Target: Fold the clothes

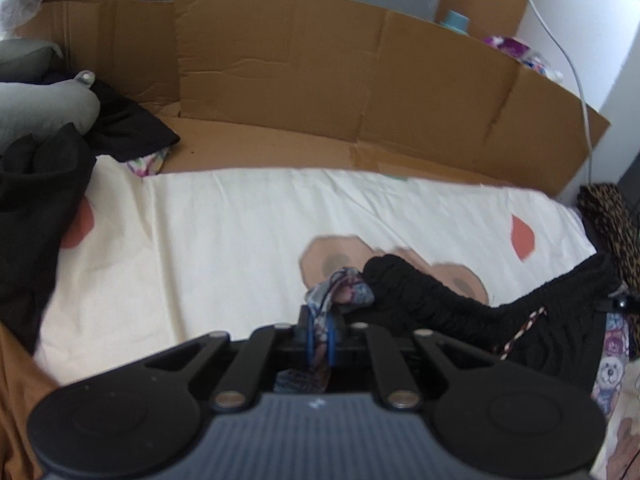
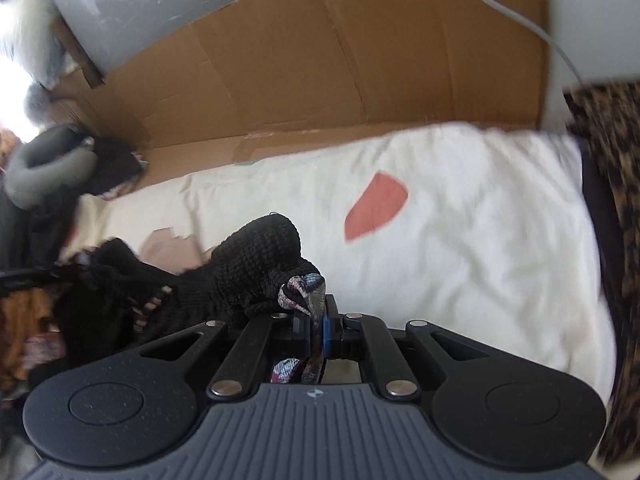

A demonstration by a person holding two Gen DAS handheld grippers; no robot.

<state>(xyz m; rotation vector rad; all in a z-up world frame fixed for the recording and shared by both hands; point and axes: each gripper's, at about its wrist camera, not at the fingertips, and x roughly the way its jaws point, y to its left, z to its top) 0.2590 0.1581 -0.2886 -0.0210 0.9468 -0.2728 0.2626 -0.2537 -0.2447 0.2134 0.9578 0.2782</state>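
A black knit garment [image 1: 420, 292] with a blue-grey patterned trim [image 1: 340, 290] hangs stretched between both grippers above the cream bear-print sheet [image 1: 220, 232]. My left gripper [image 1: 320, 334] is shut on the patterned trim at one end. The knit runs right to the other gripper [image 1: 622, 302], which shows at the frame edge. In the right wrist view the right gripper [image 2: 316, 334] is shut on the patterned trim [image 2: 302, 288]. From there the black knit [image 2: 248, 264] sags away to the left, over the sheet [image 2: 460, 240].
Brown cardboard panels [image 1: 320, 72] wall off the far side of the sheet. A pile of dark clothes [image 1: 36, 200] and a grey neck pillow [image 1: 40, 108] lie at the left. Leopard-print fabric [image 2: 612, 200] borders the right edge, and a white cable [image 1: 576, 80] hangs down the wall.
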